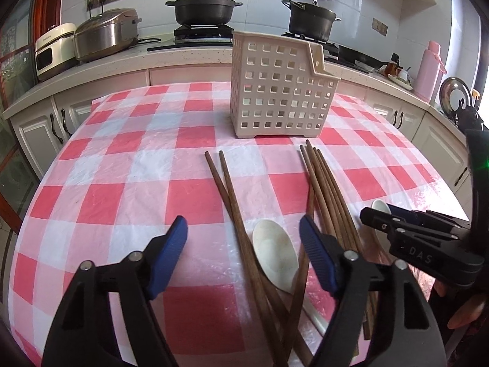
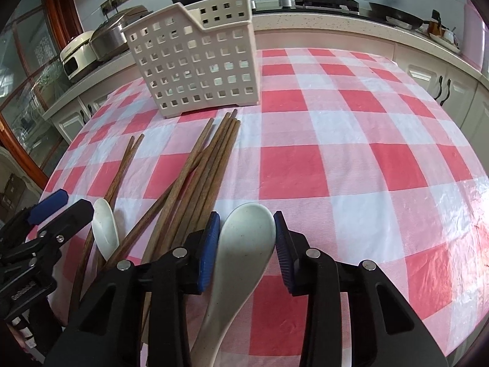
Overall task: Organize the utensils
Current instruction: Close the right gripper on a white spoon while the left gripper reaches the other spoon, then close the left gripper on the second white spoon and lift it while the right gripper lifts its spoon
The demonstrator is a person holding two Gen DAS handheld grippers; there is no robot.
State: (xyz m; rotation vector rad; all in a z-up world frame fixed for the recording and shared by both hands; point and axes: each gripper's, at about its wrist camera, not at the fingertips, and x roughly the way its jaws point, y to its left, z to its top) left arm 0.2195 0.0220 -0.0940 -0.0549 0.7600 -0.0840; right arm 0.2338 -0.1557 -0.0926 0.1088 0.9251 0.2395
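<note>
A cream perforated utensil basket (image 1: 279,91) (image 2: 198,58) stands upright on the checked table. Several brown wooden chopsticks (image 1: 330,195) (image 2: 207,165) lie in front of it, with a separate pair (image 1: 232,202) to their left. A white spoon (image 1: 275,253) (image 2: 105,232) lies among them. My left gripper (image 1: 244,238) is open, low over that spoon and the pair. My right gripper (image 2: 247,241) has its pads on both sides of a second white spoon (image 2: 241,250), touching or nearly touching its bowl. The right gripper also shows in the left wrist view (image 1: 376,217).
The table carries a red and white checked cloth (image 1: 128,159) (image 2: 351,140). Behind it runs a kitchen counter (image 1: 122,58) with a rice cooker (image 1: 104,33), two black pots (image 1: 204,7) and a pink flask (image 1: 431,70).
</note>
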